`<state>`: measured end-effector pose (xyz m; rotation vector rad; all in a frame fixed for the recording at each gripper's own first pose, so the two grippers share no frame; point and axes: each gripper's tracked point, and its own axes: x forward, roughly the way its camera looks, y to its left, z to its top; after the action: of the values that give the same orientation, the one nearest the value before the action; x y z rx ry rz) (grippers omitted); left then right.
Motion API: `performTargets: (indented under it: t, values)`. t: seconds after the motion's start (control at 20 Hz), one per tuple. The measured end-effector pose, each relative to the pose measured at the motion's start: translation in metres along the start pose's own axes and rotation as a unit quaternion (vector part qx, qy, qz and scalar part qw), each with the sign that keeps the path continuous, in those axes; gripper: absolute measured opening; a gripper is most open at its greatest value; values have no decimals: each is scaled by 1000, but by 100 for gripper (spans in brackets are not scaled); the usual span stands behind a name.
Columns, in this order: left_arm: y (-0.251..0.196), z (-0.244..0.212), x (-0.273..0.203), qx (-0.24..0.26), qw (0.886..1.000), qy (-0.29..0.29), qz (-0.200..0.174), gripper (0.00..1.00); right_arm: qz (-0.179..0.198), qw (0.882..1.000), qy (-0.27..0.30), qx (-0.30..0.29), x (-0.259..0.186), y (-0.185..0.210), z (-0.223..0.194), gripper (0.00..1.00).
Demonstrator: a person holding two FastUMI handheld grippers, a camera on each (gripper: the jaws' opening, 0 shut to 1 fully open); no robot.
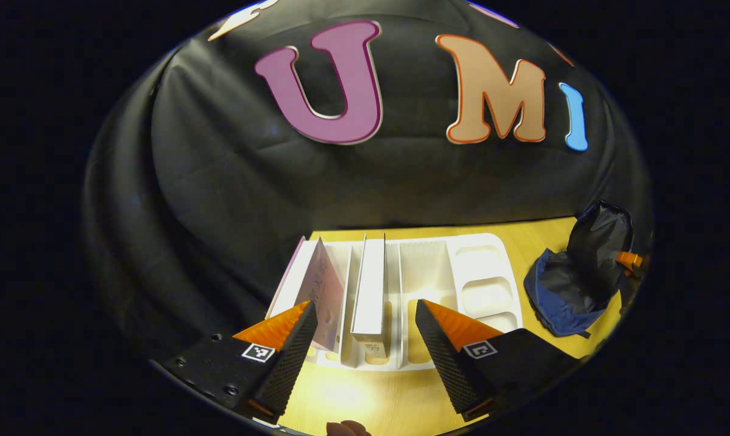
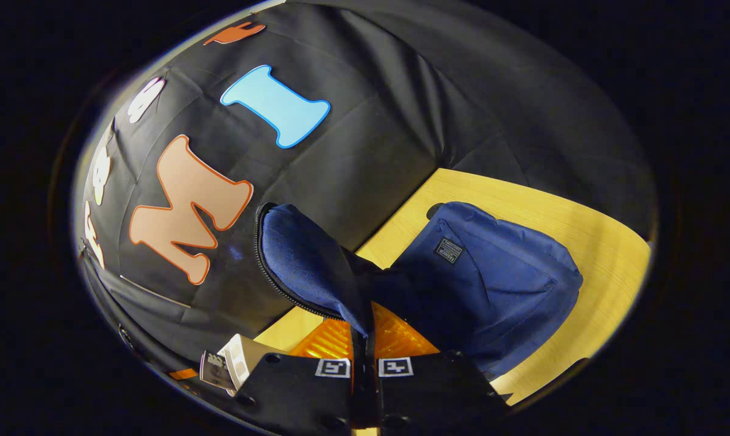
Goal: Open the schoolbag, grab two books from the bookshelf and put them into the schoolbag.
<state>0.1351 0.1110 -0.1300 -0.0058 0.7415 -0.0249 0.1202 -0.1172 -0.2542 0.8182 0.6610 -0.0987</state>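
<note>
Gripping the schoolbag's flap (image 2: 307,266) between closed fingers, right gripper (image 2: 365,330) at lower centre of the right gripper view, holding the blue schoolbag (image 2: 492,284) open on the wooden table (image 2: 595,254). Spread wide and empty, left gripper (image 1: 365,330) at the bottom of the left gripper view, facing the white bookshelf (image 1: 486,272), roughly lined up with the white book (image 1: 369,290); pink book (image 1: 325,290) leaning just left. Apparently at the first grab: next, likely advancing and closing on the white book's spine.
</note>
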Motion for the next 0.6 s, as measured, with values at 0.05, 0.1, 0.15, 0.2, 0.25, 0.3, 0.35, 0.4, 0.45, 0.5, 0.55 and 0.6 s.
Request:
performTargets:
  t: [0.05, 0.1, 0.15, 0.2, 0.25, 0.3, 0.35, 0.4, 0.45, 0.5, 0.55, 0.6]
  values:
    - [-2, -2, 9, -8, 1000, 16, -10, 96, 0, 1000, -1, -1, 0, 1, 1, 4]
    - [-2, -8, 14, -15, 999, 42, -12, 96, 0, 1000, -1, -2, -1, 1, 2, 4]
    - [-3, -10, 21, -20, 998, 59, -18, 96, 0, 1000, -2, -2, -2, 1, 3, 4]
    - [-3, -12, 25, -21, 997, 73, -19, 96, 0, 1000, -4, 0, -2, 0, 2, 4]
    - [0, -9, 30, -9, 997, 81, -15, 96, -1, 1000, -5, 2, -1, 0, 3, 3]
    - [2, -6, 34, 5, 996, 85, -12, 96, -1, 1000, -5, 5, -1, -1, 2, 4]
    - [4, -5, 36, 17, 996, 90, -8, 96, -2, 1000, -5, 8, -1, -1, 2, 4]
    - [1, -3, 40, 24, 995, 97, -14, 96, -2, 1000, -4, 10, -1, -1, 1, 4]
    - [1, -5, 44, 26, 993, 110, -15, 96, -2, 1000, -2, 11, -1, -1, 1, 4]
    - [-2, -7, 47, 28, 992, 124, -22, 96, -3, 1000, -2, 10, 0, -2, 2, 3]
    - [-5, -11, 54, 30, 989, 139, -29, 96, -3, 1000, -2, 10, 1, -1, 2, 4]
    - [-3, -13, 58, 34, 987, 154, -26, 96, -3, 1000, -2, 8, 0, -1, 1, 3]
